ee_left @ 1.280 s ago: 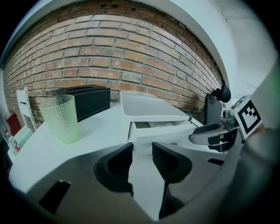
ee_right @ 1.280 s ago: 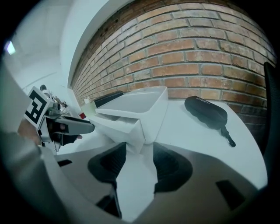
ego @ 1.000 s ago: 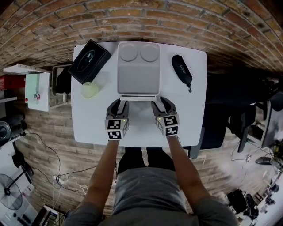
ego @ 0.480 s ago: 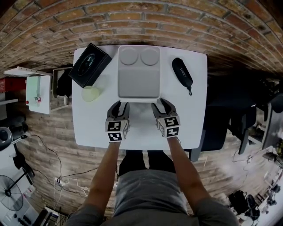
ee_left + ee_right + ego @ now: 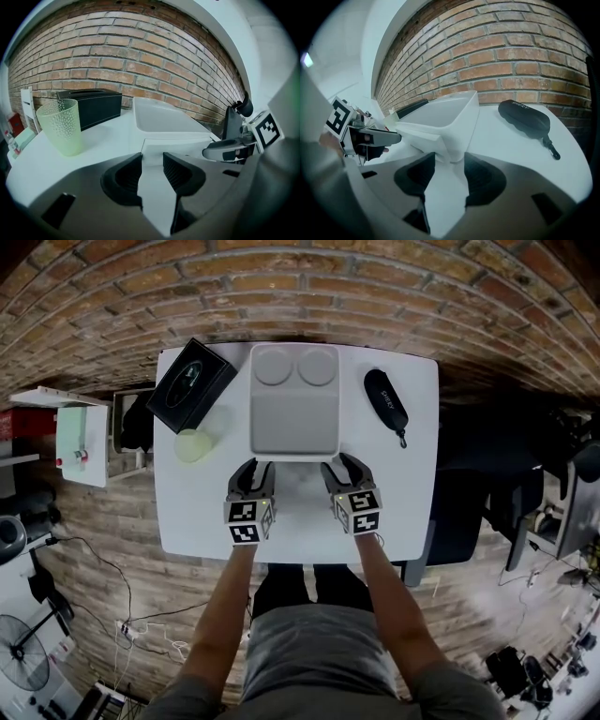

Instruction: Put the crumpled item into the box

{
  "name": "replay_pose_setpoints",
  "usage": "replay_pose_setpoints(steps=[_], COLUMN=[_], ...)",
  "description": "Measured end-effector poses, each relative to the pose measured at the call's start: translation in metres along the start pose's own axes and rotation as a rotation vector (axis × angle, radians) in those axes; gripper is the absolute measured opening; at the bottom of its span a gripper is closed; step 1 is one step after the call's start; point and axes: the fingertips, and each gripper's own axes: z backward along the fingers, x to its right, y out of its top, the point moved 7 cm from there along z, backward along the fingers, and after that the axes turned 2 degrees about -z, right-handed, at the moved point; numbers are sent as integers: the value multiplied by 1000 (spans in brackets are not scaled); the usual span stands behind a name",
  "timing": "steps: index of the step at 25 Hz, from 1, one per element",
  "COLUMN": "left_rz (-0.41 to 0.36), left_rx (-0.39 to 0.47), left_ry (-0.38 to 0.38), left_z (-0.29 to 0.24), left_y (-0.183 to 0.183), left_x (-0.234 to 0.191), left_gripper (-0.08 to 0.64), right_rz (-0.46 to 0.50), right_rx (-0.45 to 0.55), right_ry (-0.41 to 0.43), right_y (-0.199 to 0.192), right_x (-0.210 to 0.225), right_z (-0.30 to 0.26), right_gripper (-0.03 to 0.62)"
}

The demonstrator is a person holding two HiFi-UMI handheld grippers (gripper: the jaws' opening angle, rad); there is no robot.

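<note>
Jaws apart on left gripper (image 5: 255,468) and right gripper (image 5: 339,463), nothing pinched, we see both at near edge of white box (image 5: 293,418), green cup (image 5: 192,445) and black case (image 5: 385,399) flanking it

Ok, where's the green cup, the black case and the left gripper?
green cup (image 5: 192,445), head view, its open top.
black case (image 5: 385,399), head view, middle of its body.
left gripper (image 5: 253,468), head view, midway between its fingertips.
</note>
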Motion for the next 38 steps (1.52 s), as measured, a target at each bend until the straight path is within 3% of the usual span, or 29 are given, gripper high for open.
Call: replay_pose_setpoints(steps=[12,19,28,34,38], left_rz=[10,-84,-112,-95,-34], left_rx=[40,100,182,211,255], left_ry=[-4,1,-23,-27,-29], left_z=[22,83,139,161,179], left_y=[0,5,21,20,25], left_x=[2,17,49,71,81], left_gripper=[144,147,166,167,166], right_rz=[28,113,133,117,146], right_rx=[9,62,136,179,204], right_ry=[23,23,18,44,70], right_y=[-1,6,8,18,30], right_x=[-6,-18,-25,-36,-43], right_z=[28,89,153,179,197], right_gripper=[221,221,218,216,218])
